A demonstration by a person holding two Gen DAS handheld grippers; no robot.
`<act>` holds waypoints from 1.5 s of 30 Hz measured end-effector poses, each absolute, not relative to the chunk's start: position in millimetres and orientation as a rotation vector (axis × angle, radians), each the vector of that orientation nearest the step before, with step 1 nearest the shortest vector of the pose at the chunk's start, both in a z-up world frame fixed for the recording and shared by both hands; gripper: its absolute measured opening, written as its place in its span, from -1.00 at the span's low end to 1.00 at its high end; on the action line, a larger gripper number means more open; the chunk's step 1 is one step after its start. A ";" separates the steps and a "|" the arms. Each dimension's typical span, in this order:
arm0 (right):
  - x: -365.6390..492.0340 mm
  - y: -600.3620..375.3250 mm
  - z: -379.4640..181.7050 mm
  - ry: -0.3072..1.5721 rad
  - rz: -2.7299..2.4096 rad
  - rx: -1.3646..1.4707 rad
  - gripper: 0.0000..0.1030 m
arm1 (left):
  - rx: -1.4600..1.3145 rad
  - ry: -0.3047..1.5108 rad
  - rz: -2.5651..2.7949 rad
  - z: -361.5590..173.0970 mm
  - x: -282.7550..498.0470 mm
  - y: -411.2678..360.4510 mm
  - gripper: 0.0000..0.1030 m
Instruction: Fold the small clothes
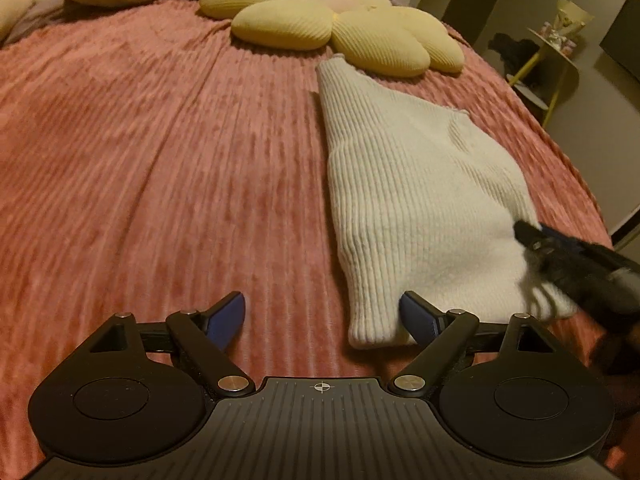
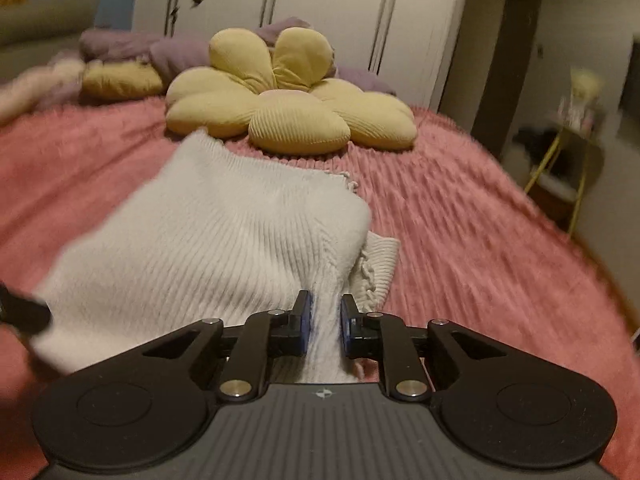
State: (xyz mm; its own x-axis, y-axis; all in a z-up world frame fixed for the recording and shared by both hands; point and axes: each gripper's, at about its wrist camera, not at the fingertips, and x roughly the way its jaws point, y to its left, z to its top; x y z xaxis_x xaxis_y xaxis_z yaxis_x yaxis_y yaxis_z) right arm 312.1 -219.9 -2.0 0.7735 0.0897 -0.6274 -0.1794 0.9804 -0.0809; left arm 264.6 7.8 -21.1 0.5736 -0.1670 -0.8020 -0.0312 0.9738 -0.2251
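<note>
Right claw (image 2: 325, 322) is pinching a bunched edge of the white ribbed knit sweater (image 2: 208, 240) lying on the pink bedspread (image 2: 460, 232). Left claw (image 1: 322, 316) is gaping wide, gripping nothing, its right finger (image 1: 416, 316) beside the sweater's near corner.

Sweater (image 1: 412, 200): showing cream-white, with a fine vertical rib knit pattern.

Bed cover (image 1: 160, 168): showing dusty pink, with a corded stripe texture running lengthwise.

Flower cushion (image 2: 288, 108): showing pale yellow petals with fine ribbing; its centre is showing a faint pink.

Blanket (image 2: 168, 46) behind the cushion: showing muted purple.

Wardrobe (image 2: 320, 12): showing white, with dark vertical handles.

Side table (image 1: 548, 68): showing yellow legs.

Left gripper (image 1: 322, 316): showing black arms and blue pads.

Right gripper (image 2: 325, 326): showing the same black arms and blue pads.
</note>
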 end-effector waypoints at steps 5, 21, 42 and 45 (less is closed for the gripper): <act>293.3 -252.5 13.4 0.673 0.126 0.041 -0.23 | -0.220 0.922 -0.035 -11.4 265.4 18.0 0.74; 349.5 -188.9 16.3 0.606 0.175 -0.150 -0.72 | -0.118 0.883 0.038 -9.2 324.8 -12.6 0.79; 321.6 -243.0 1.5 0.631 0.155 -0.036 -0.49 | -0.228 0.860 -0.055 -17.1 304.0 2.0 0.86; 283.8 -252.1 1.1 0.643 0.184 0.023 -0.46 | -0.216 0.891 -0.051 -28.2 302.9 -5.7 0.86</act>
